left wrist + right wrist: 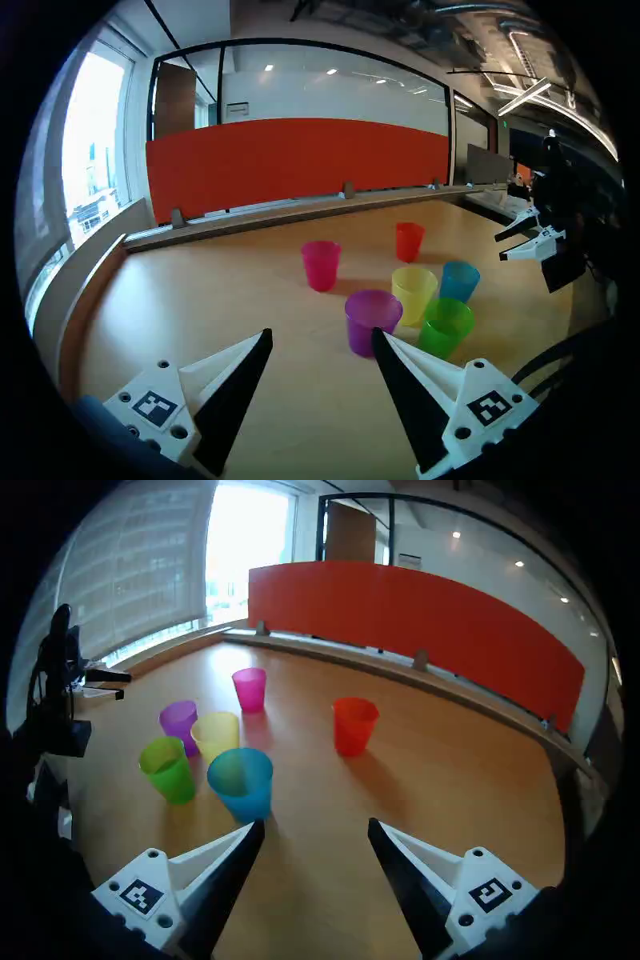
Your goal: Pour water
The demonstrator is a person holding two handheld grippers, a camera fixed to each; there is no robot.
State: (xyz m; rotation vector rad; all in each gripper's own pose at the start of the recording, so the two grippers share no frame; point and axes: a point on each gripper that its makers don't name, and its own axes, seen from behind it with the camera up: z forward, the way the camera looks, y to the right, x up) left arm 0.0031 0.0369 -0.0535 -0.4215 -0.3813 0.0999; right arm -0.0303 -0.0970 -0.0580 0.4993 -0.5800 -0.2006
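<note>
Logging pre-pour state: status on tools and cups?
Left tool open, empty; purple cup ahead. Right tool open, empty; blue cup ahead. All six upright on table, none gripped. Nothing in the way.

Purple cup (372, 320), yellow cup (414, 292), orange divider (296, 160)

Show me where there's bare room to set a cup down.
Bare table stretches from the pink cup to the window-side edge, and between the red cup and the orange divider. Crowded: the purple cup, yellow cup, blue cup and green cup bunch together.
</note>
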